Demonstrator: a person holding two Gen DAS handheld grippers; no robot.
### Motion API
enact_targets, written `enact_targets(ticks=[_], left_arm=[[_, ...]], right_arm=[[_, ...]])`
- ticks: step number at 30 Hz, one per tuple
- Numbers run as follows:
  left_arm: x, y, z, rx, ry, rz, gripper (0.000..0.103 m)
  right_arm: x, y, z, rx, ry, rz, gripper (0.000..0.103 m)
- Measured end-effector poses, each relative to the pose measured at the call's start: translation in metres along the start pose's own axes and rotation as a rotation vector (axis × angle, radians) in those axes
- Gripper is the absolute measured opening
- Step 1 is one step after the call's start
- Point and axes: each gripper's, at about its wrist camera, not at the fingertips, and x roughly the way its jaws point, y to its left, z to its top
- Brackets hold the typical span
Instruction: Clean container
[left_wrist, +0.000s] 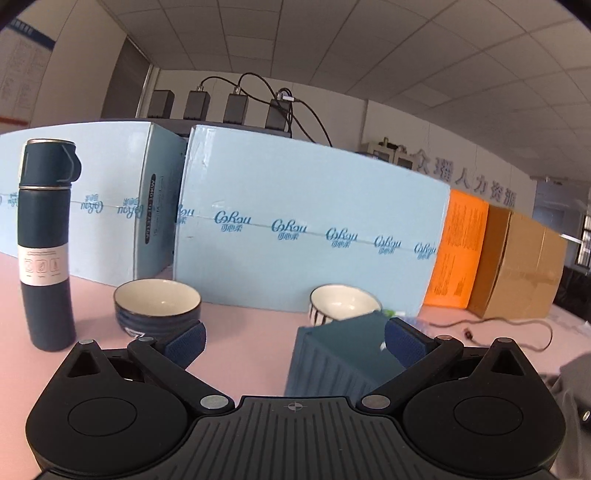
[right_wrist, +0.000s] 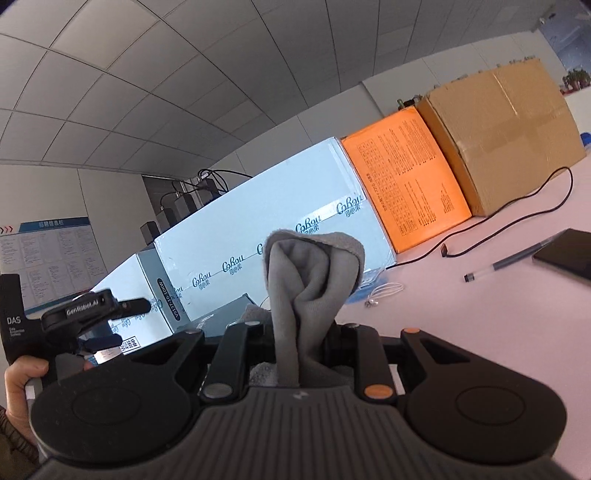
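Observation:
A dark teal ribbed container (left_wrist: 343, 354) lies on the pink table, between my left gripper's fingers and nearer the right fingertip (left_wrist: 402, 343). My left gripper (left_wrist: 295, 341) is open wide and holds nothing. My right gripper (right_wrist: 299, 332) is shut on a grey cloth (right_wrist: 310, 273) that stands up in a bunch above the fingers. In the right wrist view a corner of the container (right_wrist: 229, 314) shows behind the cloth, with the left gripper body (right_wrist: 85, 314) to the left.
A dark blue flask (left_wrist: 46, 243) stands at the left. A dark bowl (left_wrist: 157, 306) and a striped white bowl (left_wrist: 343, 302) sit before light blue cartons (left_wrist: 303, 221). Orange (right_wrist: 402, 181) and brown boxes (right_wrist: 502, 133), a cable (right_wrist: 517, 214), pen (right_wrist: 506, 264) and phone (right_wrist: 565, 253) lie right.

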Motion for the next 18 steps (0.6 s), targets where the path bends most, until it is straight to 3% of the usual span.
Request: enact_targets(ticks=[5,8,14,18], left_arm=[[0.001,0.001,-0.031,0.068,0.068,0.014,0.103],[0.006,0.002,-0.031,0.045,0.11,0.023,0.103],[0.017,-0.004,-0.033,0.061,0.174,0.031,0.103],[0.022,-0.004,-0.039,0.059,0.217,0.052,0.103]], right_arm=[[-0.007,0.008,-0.004,-0.059,-0.046,0.0,0.024],[-0.007,0.01,-0.005,-0.064,-0.038,0.0,0.024],[-0.005,0.022,-0.014,-0.104,0.045,-0.067,0.024],[-0.005,0.023,-0.028,-0.052,0.096,-0.097,0.024]])
